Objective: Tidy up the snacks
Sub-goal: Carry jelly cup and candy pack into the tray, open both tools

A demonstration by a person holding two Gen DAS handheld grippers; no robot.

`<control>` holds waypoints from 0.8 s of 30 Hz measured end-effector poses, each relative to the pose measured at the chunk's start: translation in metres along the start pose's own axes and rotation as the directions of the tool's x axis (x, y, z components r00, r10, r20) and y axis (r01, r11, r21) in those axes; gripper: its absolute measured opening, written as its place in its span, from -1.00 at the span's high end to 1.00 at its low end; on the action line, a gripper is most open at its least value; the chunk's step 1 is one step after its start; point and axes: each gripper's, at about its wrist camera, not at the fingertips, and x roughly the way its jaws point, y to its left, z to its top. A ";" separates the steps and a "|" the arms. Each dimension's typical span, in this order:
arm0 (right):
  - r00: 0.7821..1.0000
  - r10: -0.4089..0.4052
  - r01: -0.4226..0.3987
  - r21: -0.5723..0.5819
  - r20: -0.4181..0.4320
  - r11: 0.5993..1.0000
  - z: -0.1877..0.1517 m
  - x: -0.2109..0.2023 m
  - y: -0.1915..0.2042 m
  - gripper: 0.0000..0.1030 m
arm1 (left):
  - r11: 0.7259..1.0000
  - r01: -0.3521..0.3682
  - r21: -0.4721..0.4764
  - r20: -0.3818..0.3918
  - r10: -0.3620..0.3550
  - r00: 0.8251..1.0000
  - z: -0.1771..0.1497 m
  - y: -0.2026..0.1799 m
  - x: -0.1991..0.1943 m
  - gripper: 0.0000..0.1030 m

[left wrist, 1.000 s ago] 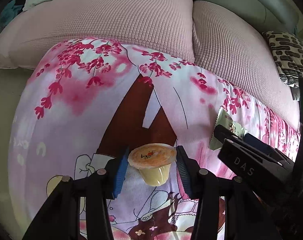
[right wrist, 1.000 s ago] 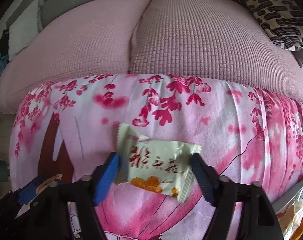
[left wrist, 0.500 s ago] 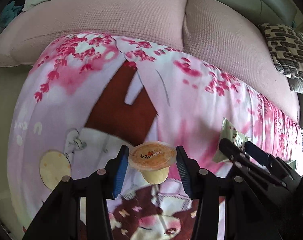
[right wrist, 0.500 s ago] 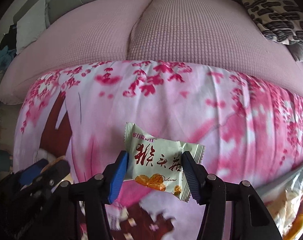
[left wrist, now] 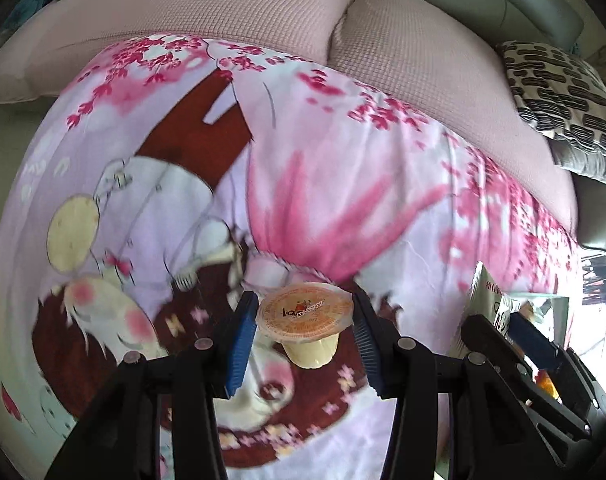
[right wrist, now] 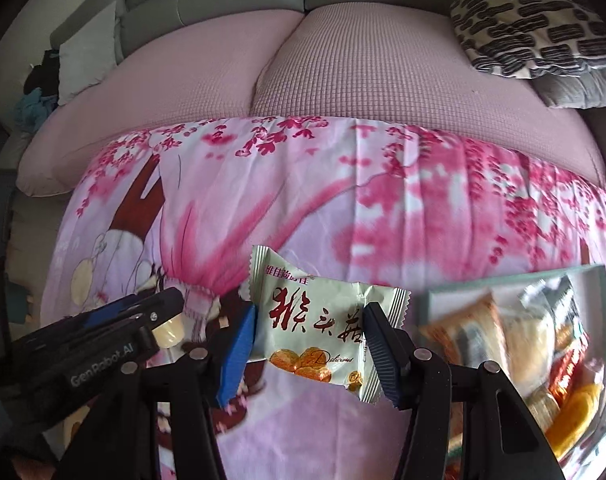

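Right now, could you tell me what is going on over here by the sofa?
A person is sorting snacks with two handheld grippers above a pink printed cloth. The left gripper holds a small jelly cup by its rim. The right gripper grips a cream snack packet. A clear container already holding mixed snacks sits to the right, next to the packet.

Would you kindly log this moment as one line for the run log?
left tool: shut on jelly cup | right tool: shut on biscuit packet | both lifted above floral cloth | snack box at right
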 end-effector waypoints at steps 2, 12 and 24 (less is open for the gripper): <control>1.000 0.000 0.000 0.001 0.006 1.000 -0.011 -0.009 -0.005 -0.12 | 1.000 -0.005 0.009 0.018 0.005 1.000 -0.010 -0.006 -0.006 0.05; 0.998 -0.017 0.017 0.003 0.066 1.000 -0.056 -0.031 -0.031 -0.12 | 1.000 0.025 0.017 0.116 -0.027 0.993 -0.050 -0.032 -0.029 0.05; 0.982 -0.050 0.049 0.009 0.184 0.999 -0.110 -0.052 -0.044 -0.12 | 1.000 0.021 0.014 0.218 -0.024 0.976 -0.088 -0.047 -0.043 0.05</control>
